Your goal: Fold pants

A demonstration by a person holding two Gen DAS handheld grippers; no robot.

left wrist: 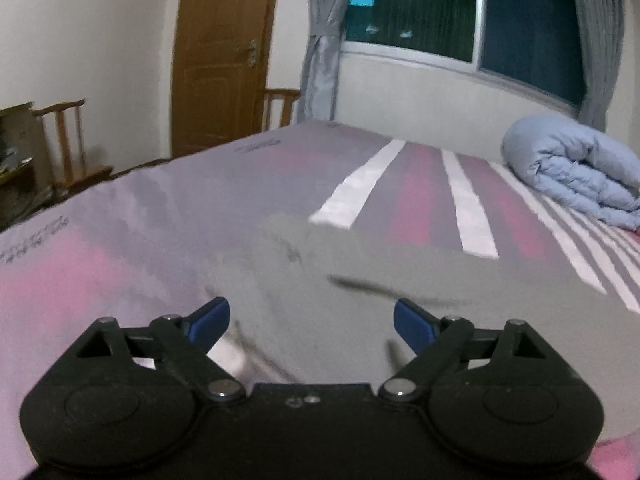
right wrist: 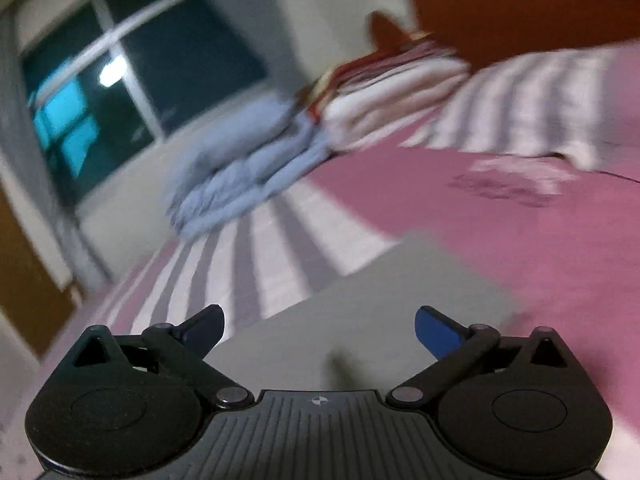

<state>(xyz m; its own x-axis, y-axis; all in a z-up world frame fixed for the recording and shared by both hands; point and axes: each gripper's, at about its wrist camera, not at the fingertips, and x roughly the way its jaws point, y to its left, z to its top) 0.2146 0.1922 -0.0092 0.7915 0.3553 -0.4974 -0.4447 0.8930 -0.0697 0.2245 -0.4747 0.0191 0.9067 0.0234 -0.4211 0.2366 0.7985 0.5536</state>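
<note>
Grey pants [left wrist: 320, 280] lie spread on the bed, blurred, with a dark fold line across them. My left gripper [left wrist: 311, 322] is open just above the pants, its blue fingertips [left wrist: 212, 318] wide apart and holding nothing. In the right wrist view a flat grey part of the pants [right wrist: 360, 312] lies on the pink sheet. My right gripper [right wrist: 320, 332] is open over that part, its blue fingertips [right wrist: 434, 330] apart and empty.
The bed sheet [left wrist: 120, 248] is pink and grey with white stripes. A rolled light-blue duvet [left wrist: 576, 168] lies at the far right, also in the right wrist view [right wrist: 248, 160] beside folded blankets [right wrist: 392, 88]. Wooden chairs [left wrist: 68, 144], a door [left wrist: 220, 52] and a window [left wrist: 460, 12] stand behind.
</note>
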